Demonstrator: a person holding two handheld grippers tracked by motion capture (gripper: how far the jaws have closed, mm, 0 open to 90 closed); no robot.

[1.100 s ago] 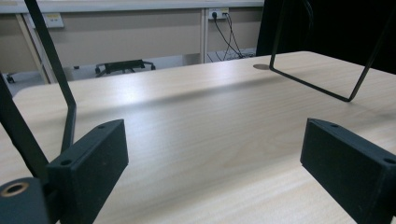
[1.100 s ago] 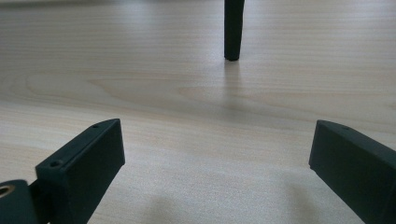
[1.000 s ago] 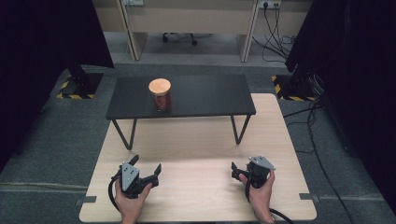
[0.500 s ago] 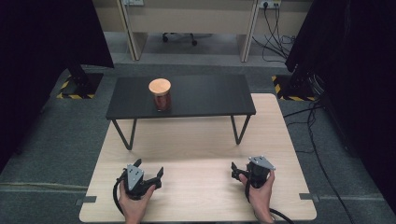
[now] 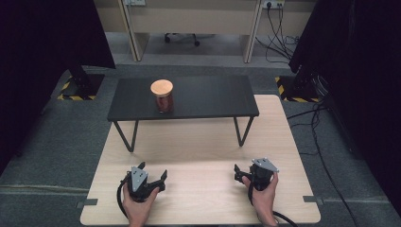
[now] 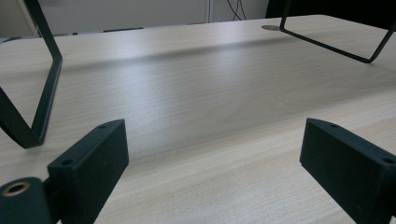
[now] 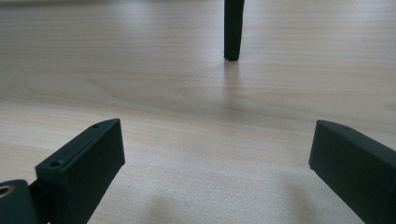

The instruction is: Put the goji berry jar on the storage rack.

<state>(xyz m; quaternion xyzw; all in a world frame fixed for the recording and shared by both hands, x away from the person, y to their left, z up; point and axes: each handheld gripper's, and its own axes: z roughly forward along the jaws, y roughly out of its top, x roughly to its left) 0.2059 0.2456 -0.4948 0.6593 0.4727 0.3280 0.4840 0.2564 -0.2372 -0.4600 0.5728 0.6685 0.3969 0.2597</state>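
Pale wood board [image 5: 203, 189] under both my tools; nothing held. Left gripper [image 5: 152, 176] jaws spread wide, empty, low over the board. Right gripper [image 5: 240, 176] the same, jaws apart. The jar [image 5: 162, 96], cork-lidded with dark red contents, stands upright on the black low table [image 5: 213, 97], well apart from both. Risks as I judge them: a long forward reach, clipping the table edge, or nudging the tall jar over before the pads seat.
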